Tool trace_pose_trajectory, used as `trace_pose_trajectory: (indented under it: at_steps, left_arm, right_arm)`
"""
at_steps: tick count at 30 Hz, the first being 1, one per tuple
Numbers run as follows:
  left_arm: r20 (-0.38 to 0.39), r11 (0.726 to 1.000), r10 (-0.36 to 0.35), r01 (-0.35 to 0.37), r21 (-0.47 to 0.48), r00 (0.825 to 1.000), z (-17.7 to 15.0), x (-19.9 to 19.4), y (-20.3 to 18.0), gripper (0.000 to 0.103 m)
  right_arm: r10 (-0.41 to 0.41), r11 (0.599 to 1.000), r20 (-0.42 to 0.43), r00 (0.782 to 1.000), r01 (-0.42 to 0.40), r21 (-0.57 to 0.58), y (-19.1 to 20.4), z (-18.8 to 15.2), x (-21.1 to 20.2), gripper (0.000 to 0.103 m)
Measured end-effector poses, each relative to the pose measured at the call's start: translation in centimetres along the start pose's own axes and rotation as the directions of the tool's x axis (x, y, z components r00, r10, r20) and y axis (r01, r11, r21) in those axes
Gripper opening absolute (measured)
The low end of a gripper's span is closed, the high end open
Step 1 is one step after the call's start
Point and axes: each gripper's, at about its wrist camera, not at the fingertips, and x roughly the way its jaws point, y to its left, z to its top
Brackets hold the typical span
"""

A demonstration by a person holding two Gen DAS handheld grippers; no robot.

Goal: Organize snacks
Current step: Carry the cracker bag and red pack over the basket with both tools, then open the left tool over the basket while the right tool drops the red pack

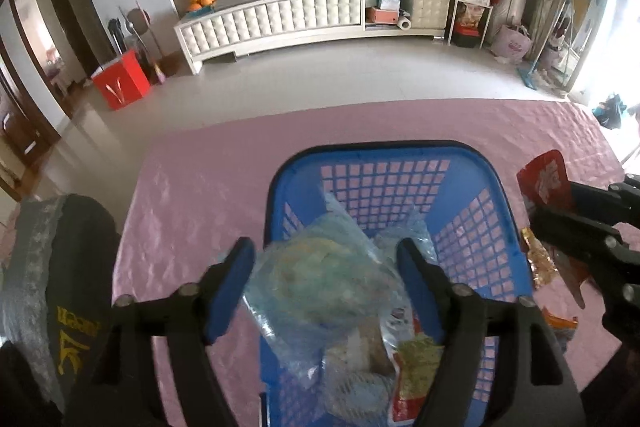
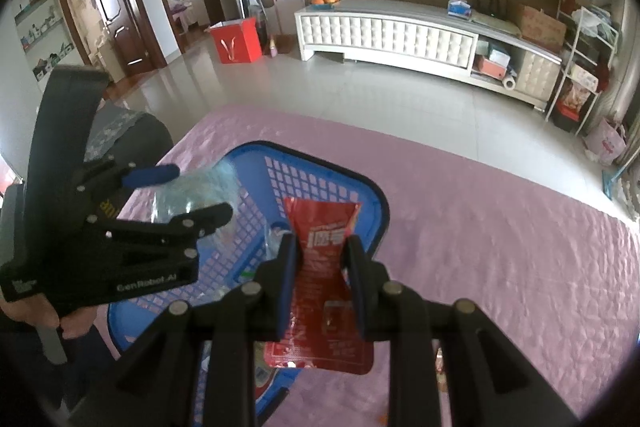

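Right now my left gripper (image 1: 326, 267) hangs over the blue basket (image 1: 496, 227) at the lower centre of its own view, its fingers spread wide. A blurred, clear bluish snack bag (image 1: 320, 275) sits between them; whether either pad touches it I cannot tell. Below it, other packets (image 1: 416, 359) lie in the basket's near end. At the right edge of that view my right gripper (image 2: 320, 251) pinches a red snack packet (image 2: 320, 231), its jaws closed on the packet's middle. From the right wrist view, the red packet stands upright at centre frame, just at the basket's right rim, above the pink tablecloth (image 2: 500, 267). A few more wrappers (image 1: 540, 259) lie on the cloth just beside the basket, lower right of the left view.
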Motion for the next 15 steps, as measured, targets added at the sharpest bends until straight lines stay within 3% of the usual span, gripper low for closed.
trace_pose_trajectory:
  at_steps: [15]
  left_arm:
    - [0.057, 0.999, -0.021, 0.023, -0.039, 0.998, -0.7, -3.9, 2.6, 0.079]
  right_arm:
    - [0.013, 1.000, 0.024, 1.000, -0.013, -0.007, 1.6, 1.0, -1.7, 0.029]
